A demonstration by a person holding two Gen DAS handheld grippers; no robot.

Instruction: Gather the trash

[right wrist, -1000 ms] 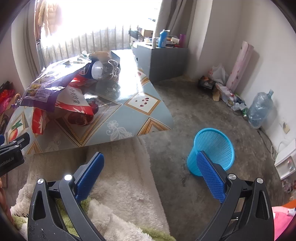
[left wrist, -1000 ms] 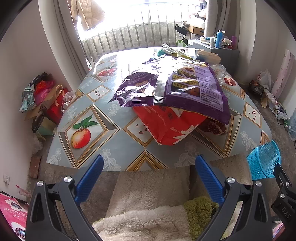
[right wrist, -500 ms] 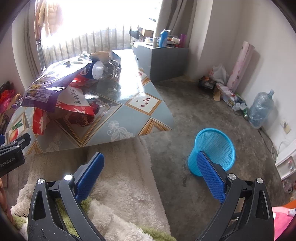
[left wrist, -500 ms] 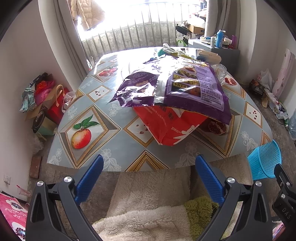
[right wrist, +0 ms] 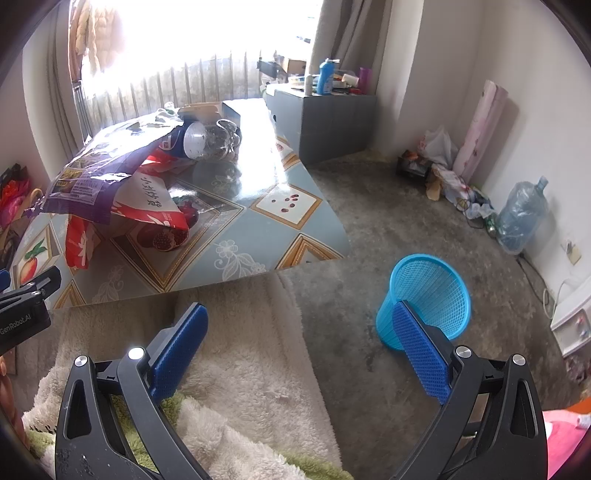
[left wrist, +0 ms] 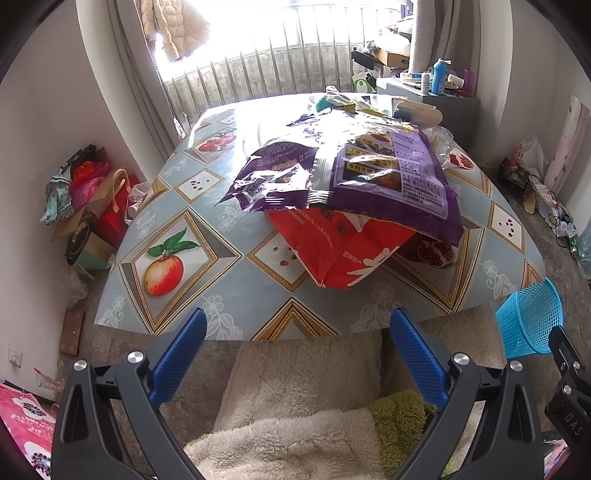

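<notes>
The black body of the left tongs (right wrist: 26, 314), seen at the left edge of the right wrist view, carries white lettering reading "GenRobot.AI"; the black body of the right tongs (left wrist: 569, 402), at the right edge of the left wrist view, shows "DAS"; the red and white bag (right wrist: 155, 206) bears large Chinese characters, too tilted to make out; the purple bag (left wrist: 388, 173) has panels of print too small to read.

Bright daylight, blown-out window (left wrist: 295, 33), glare on tablecloth (right wrist: 255, 147), fisheye-curved dark corners, sharp focus
</notes>
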